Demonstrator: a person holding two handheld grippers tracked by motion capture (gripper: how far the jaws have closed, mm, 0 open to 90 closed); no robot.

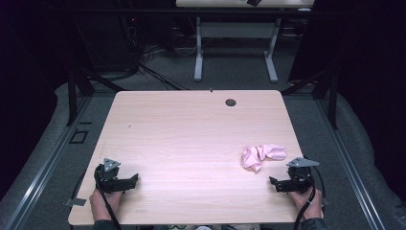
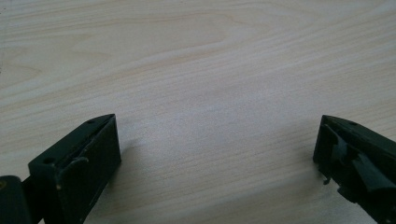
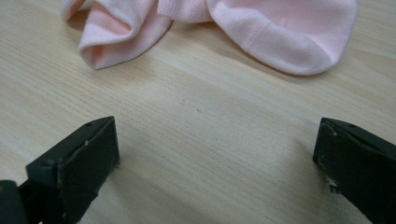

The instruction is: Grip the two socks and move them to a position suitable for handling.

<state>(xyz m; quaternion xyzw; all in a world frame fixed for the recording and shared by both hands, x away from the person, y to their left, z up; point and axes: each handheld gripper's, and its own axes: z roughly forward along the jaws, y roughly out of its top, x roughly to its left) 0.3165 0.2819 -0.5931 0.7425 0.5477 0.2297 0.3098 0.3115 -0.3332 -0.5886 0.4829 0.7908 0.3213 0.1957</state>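
Both claws just sitting on the wooden desk with jaws spread wide, nothing in them. Crumpled pink sock lies just ahead of the right claw; left claw well apart

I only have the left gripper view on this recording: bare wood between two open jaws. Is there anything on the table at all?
Observer: Yes, a crumpled pink cloth lies near the table's right edge.
Operator: Which tool is nearer to it?
Observer: The right tool, just short of it, jaws apart.
Operator: Touching it?
Observer: No; the right gripper view shows bare wood between jaws and cloth.
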